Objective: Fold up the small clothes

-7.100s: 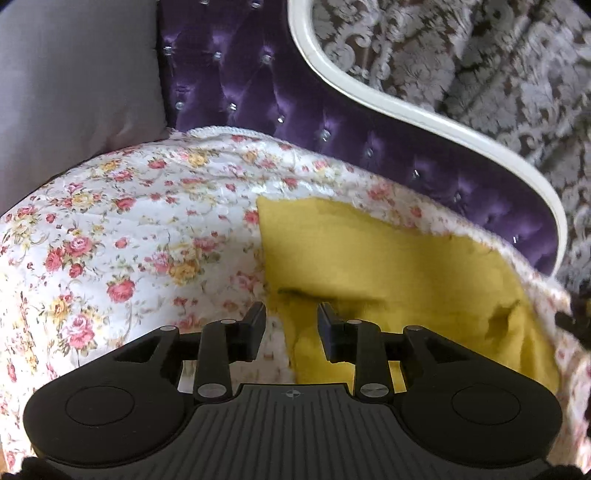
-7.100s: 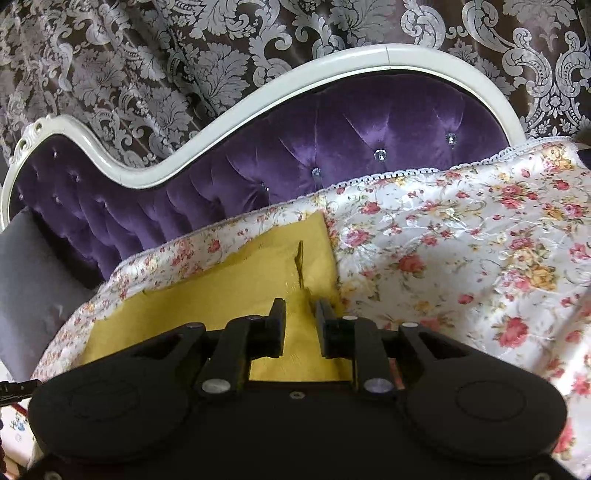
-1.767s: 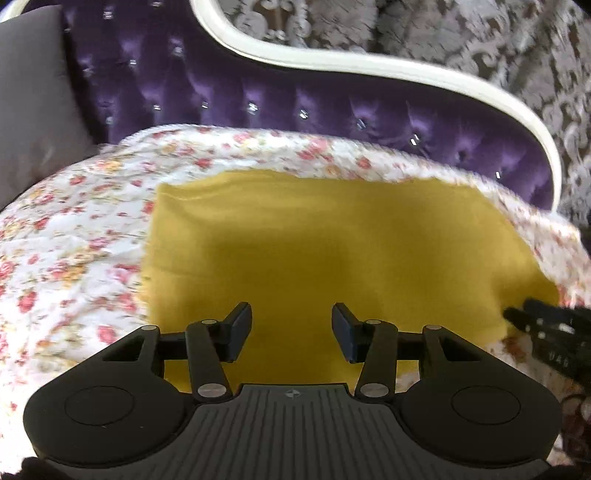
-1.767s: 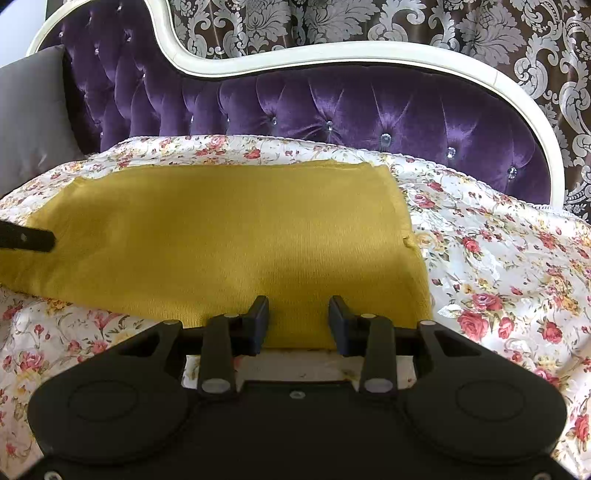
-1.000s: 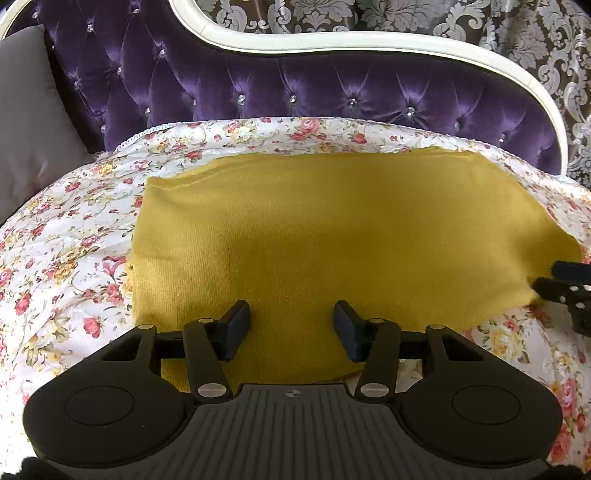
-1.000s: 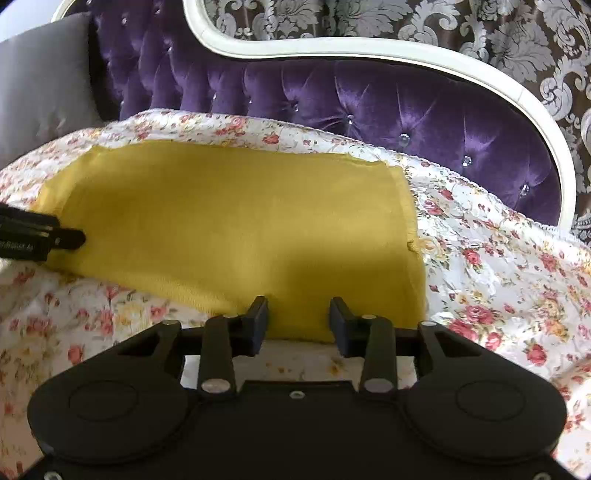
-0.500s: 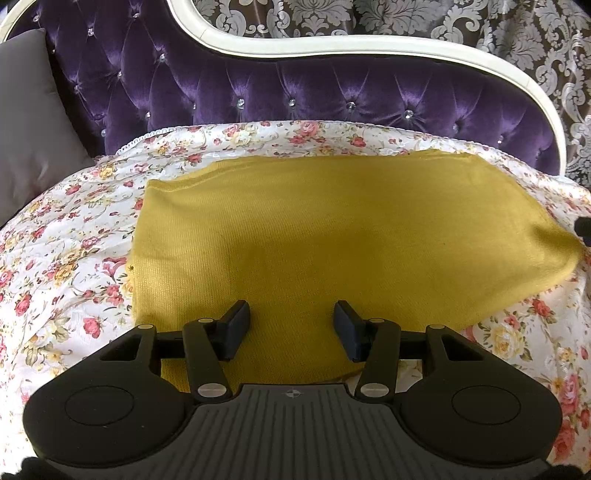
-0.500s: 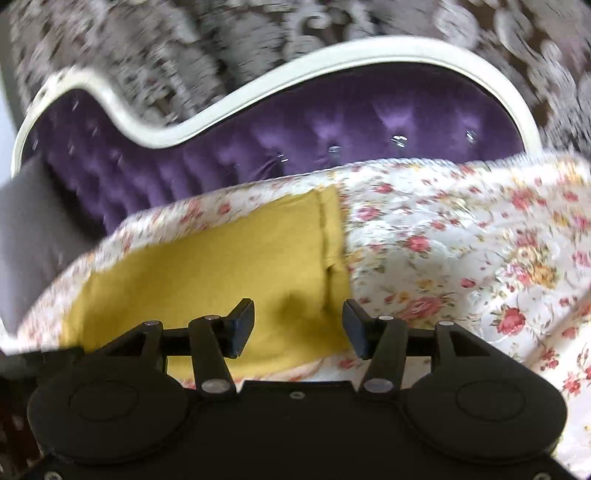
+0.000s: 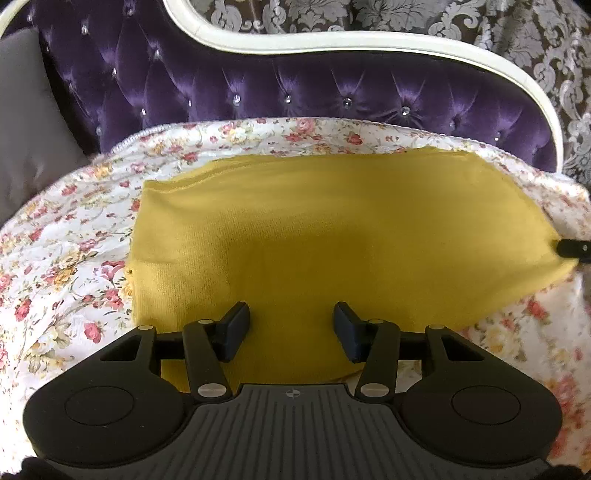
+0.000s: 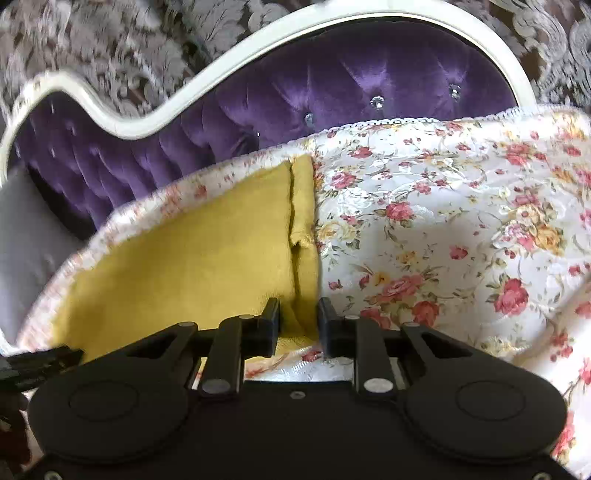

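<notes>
**Mustard-yellow knit garment laid flat on a floral bedspread**

Mustard-yellow knit garment (image 9: 332,236) lay spread on the floral bedspread (image 9: 66,258), its long axis running left to right across the left wrist view, parallel to the tufted purple velvet headboard (image 9: 295,88) with its white frame (image 9: 369,40). Its left end was squared off; its right end narrowed to a corner at the frame's edge, where a black fingertip of the right gripper (image 9: 572,248) met it. The left gripper (image 9: 291,325) hovered over the near edge, jaws standing apart with only cloth beneath them and nothing pinched. In the right wrist view the garment (image 10: 192,258) receded away to the left, and a narrow seamed band (image 10: 304,236) formed its right-hand edge. The right gripper (image 10: 298,321) had its jaws closing, that band's near corner lying between them; whether the pads already pressed it could not be told. A grey cushion (image 9: 29,133) sat left of the headboard, patterned damask curtain (image 9: 517,33) behind.
</notes>
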`<state>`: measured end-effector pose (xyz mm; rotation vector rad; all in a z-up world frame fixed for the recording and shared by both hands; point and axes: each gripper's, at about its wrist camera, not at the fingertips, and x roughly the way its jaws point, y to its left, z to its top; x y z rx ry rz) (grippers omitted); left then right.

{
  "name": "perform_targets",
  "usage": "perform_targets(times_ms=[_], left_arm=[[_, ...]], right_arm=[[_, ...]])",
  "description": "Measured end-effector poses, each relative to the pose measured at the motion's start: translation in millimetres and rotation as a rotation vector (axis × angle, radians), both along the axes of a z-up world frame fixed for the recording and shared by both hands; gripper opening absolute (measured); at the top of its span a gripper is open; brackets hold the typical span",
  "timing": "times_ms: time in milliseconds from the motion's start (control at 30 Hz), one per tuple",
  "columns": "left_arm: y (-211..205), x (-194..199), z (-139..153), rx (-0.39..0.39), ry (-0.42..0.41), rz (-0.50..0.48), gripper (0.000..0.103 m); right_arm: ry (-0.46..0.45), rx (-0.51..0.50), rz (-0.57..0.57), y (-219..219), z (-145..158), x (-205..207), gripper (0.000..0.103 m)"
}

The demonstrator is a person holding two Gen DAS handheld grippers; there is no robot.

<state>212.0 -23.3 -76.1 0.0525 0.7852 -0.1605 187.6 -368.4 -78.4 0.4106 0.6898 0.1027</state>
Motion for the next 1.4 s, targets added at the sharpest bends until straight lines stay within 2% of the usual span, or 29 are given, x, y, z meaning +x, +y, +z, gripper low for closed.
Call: perform_targets(times_ms=[67,133,233,333,433,533,700,933,1100,1133,1200,1267,1400], left_arm=[[7.7,8.4,7.2,-0.078,0.023,0.010,0.048],[11.8,18.7,15.0,-0.112,0.019,0.034,0.048],[10.2,34.5,25.6,-0.091,-0.016,0.037,0.048],[9.0,50.8,28.5,-0.075,-0.014,0.041,0.048],[9.0,66.9,22.8,-0.053,0.010,0.046,0.048],[8.1,75.8,12.4,-0.029,0.039,0.048,0.048],[0.7,75.2,6.1,0.045,0.007,0.014,0.050],[7.8,75.7,1.5,-0.018,0.010,0.034,0.050],[7.6,76.9,1.4,-0.028,0.012,0.038,0.050],[8.1,77.3,1.3,-0.032,0.013,0.039,0.050],[8.7,77.8,1.2,-0.036,0.013,0.040,0.050],[8.7,78.1,0.9,-0.037,0.012,0.041,0.050],[9.6,77.4,5.0,-0.039,0.010,0.038,0.050]], right_arm=[[-0.033,0.006,0.014,-3.0,4.0,-3.3,0.036],[-0.050,0.013,0.027,-4.8,6.7,-1.9,0.037],[-0.078,0.012,0.022,-7.6,9.1,5.4,0.040],[-0.099,0.010,0.020,-8.9,9.8,18.4,0.050],[-0.110,0.017,0.044,-10.2,10.0,33.7,0.050],[-0.103,0.020,0.066,-10.2,8.8,49.7,0.055],[-0.066,0.019,0.097,-9.5,-1.5,70.0,0.058],[-0.078,0.101,0.103,-16.3,-10.2,80.1,0.057],[-0.071,0.177,0.120,-19.1,-15.0,86.5,0.058],[-0.067,0.184,0.122,-19.4,-15.3,87.0,0.058],[-0.055,0.185,0.124,-19.3,-15.1,88.3,0.051],[-0.020,0.157,0.123,-16.7,-15.3,90.7,0.026],[-0.006,0.065,0.113,-3.3,-4.6,89.4,0.022]])
